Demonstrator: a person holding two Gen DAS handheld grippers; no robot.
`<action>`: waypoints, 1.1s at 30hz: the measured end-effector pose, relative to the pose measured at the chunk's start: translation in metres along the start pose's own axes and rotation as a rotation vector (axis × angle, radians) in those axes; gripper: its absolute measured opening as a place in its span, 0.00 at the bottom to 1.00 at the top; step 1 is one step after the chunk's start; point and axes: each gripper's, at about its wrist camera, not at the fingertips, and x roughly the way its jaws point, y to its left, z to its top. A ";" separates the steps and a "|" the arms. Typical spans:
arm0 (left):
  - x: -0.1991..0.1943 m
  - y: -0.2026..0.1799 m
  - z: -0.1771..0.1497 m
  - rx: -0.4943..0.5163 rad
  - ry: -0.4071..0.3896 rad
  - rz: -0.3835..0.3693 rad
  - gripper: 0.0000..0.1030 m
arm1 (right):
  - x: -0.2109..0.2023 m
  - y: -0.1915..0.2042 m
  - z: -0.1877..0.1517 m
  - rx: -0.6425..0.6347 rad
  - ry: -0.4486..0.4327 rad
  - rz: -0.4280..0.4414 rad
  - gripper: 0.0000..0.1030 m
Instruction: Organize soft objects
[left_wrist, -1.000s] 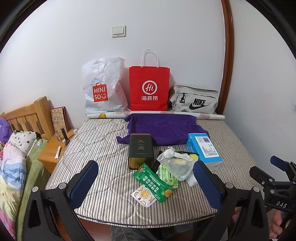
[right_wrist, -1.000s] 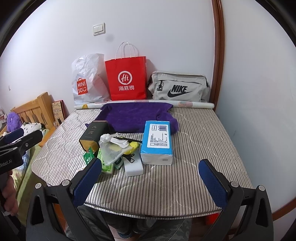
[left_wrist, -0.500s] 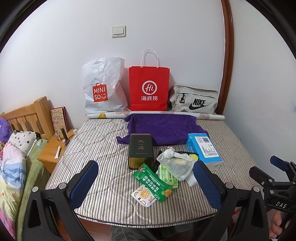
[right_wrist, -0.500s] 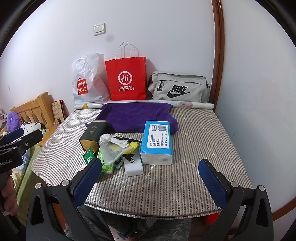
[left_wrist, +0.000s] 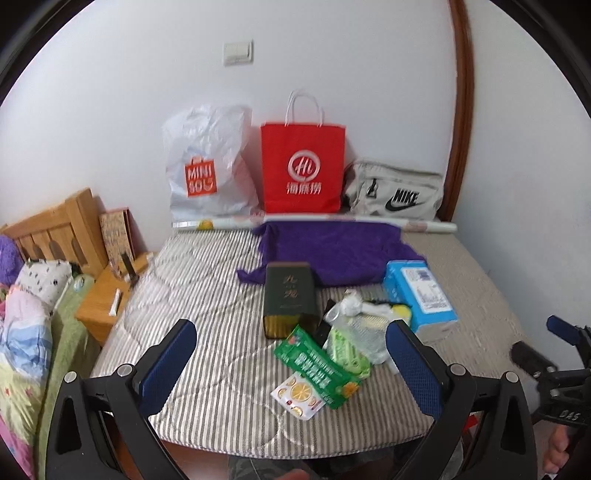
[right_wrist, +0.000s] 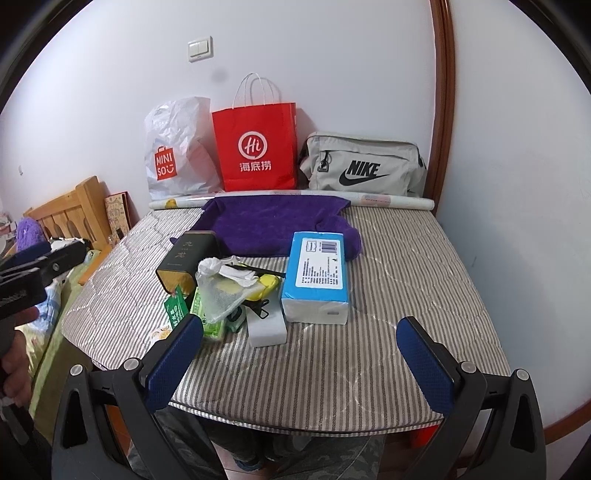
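Note:
A purple towel lies spread at the back of the striped mattress. In front of it sit a dark tea tin, a blue tissue pack, a mesh pouch, green snack packets and a white block. My left gripper hangs open over the near edge, close to the green packets. My right gripper is open too, just short of the white block. Neither holds anything.
Against the back wall stand a white Miniso bag, a red paper bag and a grey Nike bag, with a paper roll in front. A wooden nightstand and bedding lie left; a wall is right.
The left wrist view has shifted slightly and looks blurred, so the left gripper is moving a little. The right gripper and the objects stay as they were.

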 end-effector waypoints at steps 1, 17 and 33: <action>0.007 0.002 -0.002 -0.004 0.018 0.001 1.00 | 0.002 0.000 -0.001 -0.005 -0.002 -0.003 1.00; 0.103 0.014 -0.067 0.059 0.233 -0.136 1.00 | 0.060 0.006 -0.019 -0.047 0.088 0.002 1.00; 0.183 0.014 -0.066 -0.163 0.377 -0.324 0.93 | 0.127 -0.006 -0.040 -0.038 0.236 -0.015 1.00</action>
